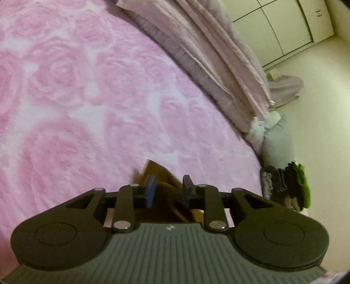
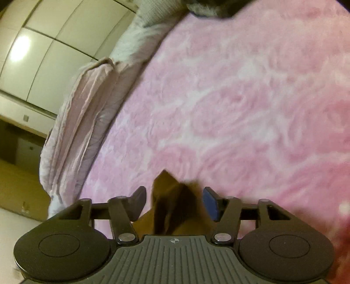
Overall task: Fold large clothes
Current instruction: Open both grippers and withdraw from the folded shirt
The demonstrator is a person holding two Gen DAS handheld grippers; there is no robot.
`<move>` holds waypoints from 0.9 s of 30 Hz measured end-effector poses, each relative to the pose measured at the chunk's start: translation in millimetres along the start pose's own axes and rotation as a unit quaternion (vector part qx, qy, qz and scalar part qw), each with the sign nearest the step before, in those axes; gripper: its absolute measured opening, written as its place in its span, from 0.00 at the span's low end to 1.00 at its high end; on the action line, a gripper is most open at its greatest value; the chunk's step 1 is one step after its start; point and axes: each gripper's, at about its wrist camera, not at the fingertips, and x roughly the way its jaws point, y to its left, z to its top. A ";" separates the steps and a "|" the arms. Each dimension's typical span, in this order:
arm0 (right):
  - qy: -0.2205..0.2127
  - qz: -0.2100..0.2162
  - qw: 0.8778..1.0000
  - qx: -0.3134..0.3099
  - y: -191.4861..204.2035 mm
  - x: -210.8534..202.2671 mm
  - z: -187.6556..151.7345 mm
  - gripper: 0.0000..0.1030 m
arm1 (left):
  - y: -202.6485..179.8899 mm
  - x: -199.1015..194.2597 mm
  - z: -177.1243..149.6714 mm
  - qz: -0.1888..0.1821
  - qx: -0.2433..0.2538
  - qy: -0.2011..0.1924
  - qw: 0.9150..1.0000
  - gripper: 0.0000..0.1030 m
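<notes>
A brown garment (image 1: 157, 172) lies on the pink rose-patterned blanket (image 1: 87, 87) that covers the bed. One corner of it pokes up between the pads of my left gripper (image 1: 168, 189). Those jaws stand a little apart, and the cloth sits loose in the gap. In the right wrist view another brown garment corner (image 2: 166, 183) rises between the fingers of my right gripper (image 2: 175, 201). That gripper is wide open, with space on both sides of the cloth. The pink blanket (image 2: 240, 98) fills the view behind it. Both views are blurred.
Pale pink folded bedding (image 1: 207, 54) (image 2: 83, 109) runs along the bed's edge. A grey soft bundle (image 1: 277, 144) and a stack of dark and green clothes (image 1: 291, 185) sit at the bed corner. Beyond are pale floor and wardrobe doors (image 1: 284, 26). A dark fabric item (image 2: 214, 8) lies at the far edge.
</notes>
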 end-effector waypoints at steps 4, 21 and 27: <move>-0.033 0.022 0.993 -0.113 -4.9 -23.1 -15.5 0.53 | 8.9 -20.8 -4.5 0.016 0.064 -0.025 0.998 0.21; -0.074 -0.106 0.855 -0.502 77.7 58.9 -92.3 0.29 | -60.5 29.4 -53.1 0.036 0.339 0.004 0.940 0.21; -0.086 -0.097 0.897 -0.422 77.1 51.4 -59.1 0.30 | -43.4 19.0 -14.1 0.057 0.239 -0.041 0.968 0.24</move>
